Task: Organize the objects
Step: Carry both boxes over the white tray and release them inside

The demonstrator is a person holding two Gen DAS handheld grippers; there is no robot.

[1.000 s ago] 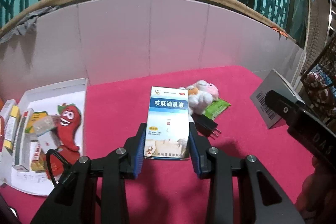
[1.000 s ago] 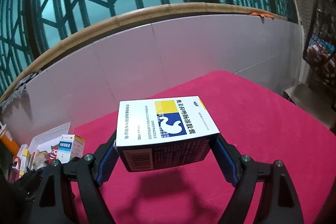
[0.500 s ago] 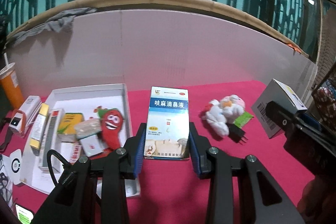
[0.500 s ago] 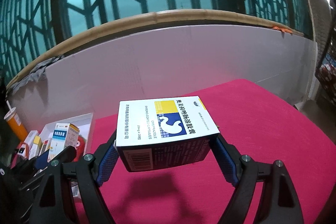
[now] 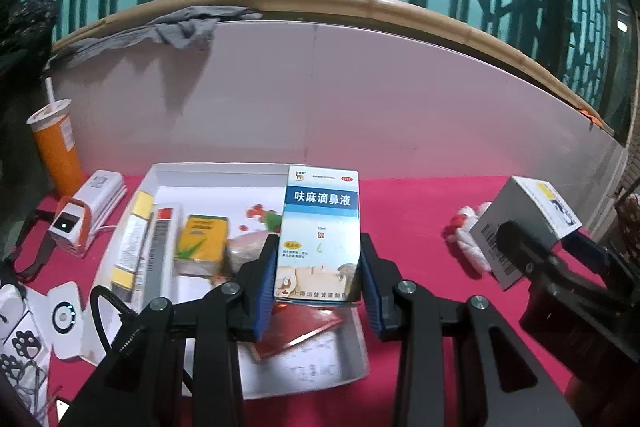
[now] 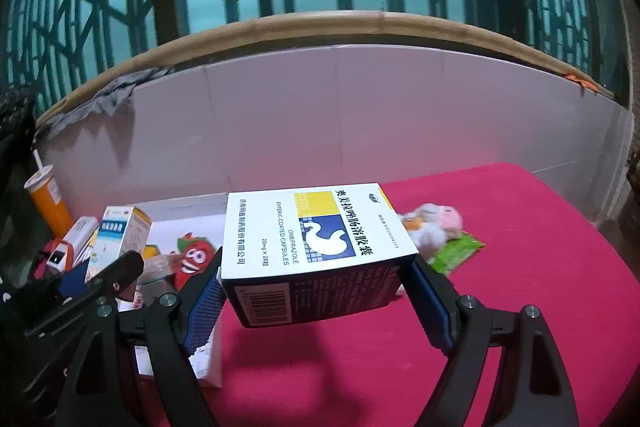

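I held the nasal-drops box (image 5: 320,235) clenched in the left gripper (image 5: 318,291), upright, long axis vertical, above the white tray (image 5: 344,367). The right gripper (image 6: 316,303) grasped the omeprazole box (image 6: 316,247) flat, long axis left-right, right of the tray. My judgement: lower each carton into a bare slot before releasing.

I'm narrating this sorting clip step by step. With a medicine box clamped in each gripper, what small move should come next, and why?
Probably lower the left gripper a little and release its nasal drops box into the white tray. That box already hangs over the tray's right part, where bare floor shows beside the other boxes. The right gripper, holding the omeprazole box, is over the pink cloth, so it would follow.
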